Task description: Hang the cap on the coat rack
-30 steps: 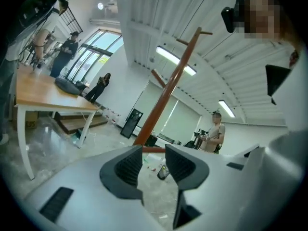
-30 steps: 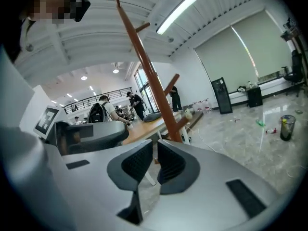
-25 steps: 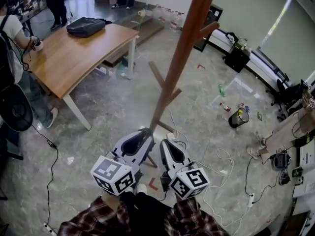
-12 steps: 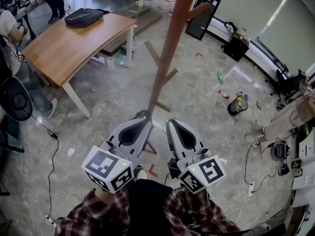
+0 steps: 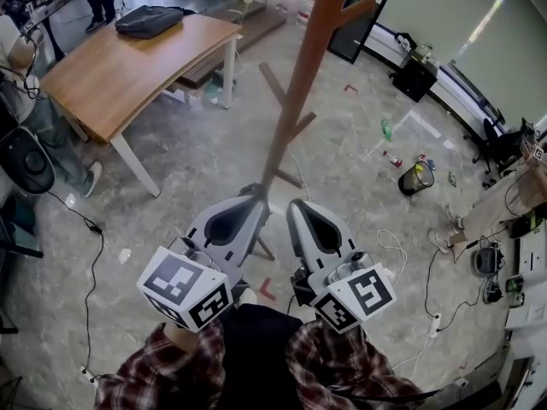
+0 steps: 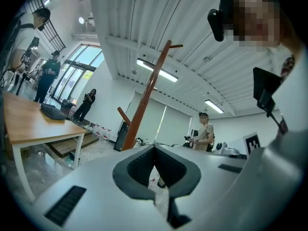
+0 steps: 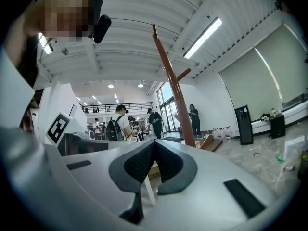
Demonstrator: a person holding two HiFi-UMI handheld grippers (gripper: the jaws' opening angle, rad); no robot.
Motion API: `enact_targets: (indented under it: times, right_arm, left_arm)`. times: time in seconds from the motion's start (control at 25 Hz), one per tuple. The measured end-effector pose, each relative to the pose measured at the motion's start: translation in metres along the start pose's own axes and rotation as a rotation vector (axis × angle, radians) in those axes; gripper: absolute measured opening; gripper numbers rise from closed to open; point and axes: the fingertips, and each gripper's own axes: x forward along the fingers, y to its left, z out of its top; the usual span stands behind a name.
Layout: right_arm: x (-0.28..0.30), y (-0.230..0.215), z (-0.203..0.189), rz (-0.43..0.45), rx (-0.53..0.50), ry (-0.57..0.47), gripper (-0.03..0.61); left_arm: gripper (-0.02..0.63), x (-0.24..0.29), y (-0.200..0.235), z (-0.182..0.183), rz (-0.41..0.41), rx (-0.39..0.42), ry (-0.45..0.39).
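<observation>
The coat rack (image 5: 299, 84) is a brown wooden pole with short pegs, standing on the floor straight ahead of me. It also rises in the left gripper view (image 6: 147, 97) and the right gripper view (image 7: 173, 85). My left gripper (image 5: 255, 191) is shut, its tip close to the foot of the pole, with nothing between the jaws (image 6: 154, 148). Beside it, just right of the pole's foot, my right gripper (image 5: 295, 203) is shut and empty too (image 7: 154, 143). No cap shows in any view.
A wooden table (image 5: 111, 67) with a black bag (image 5: 149, 20) stands at the back left, with people beside it. A black bin (image 5: 415, 179), bottles and litter lie on the floor at the right. Cables (image 5: 393, 263) run across the floor near my right side.
Both grippers have come up closer to the camera and spread slightly apart. The view has shifted a little; the coat rack stands where it was.
</observation>
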Motion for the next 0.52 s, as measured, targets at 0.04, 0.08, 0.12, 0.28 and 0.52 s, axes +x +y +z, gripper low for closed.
enact_targets:
  times: [0.04,0.08,0.12,0.28,0.52]
  right_arm:
    - [0.002,0.0,0.001,0.003,0.0,-0.001,0.011]
    - [0.004,0.001,0.001,0.006,-0.001,-0.002,0.011]
    - [0.006,0.002,0.003,0.009,-0.003,-0.003,0.011]
    - [0.013,0.006,0.007,0.014,-0.005,0.0,0.011]
    - [0.035,0.022,0.007,0.069,0.011,-0.009,0.011]
  left_arm:
    - [0.011,0.0,0.001,0.0,0.001,-0.001,0.001]
    - [0.011,0.0,0.003,0.001,0.003,-0.001,0.002]
    - [0.011,0.0,0.004,0.002,0.005,-0.002,0.003]
    - [0.011,-0.003,0.01,0.008,0.011,-0.004,-0.002]
    - [0.011,-0.022,0.029,0.025,0.076,0.013,-0.016]
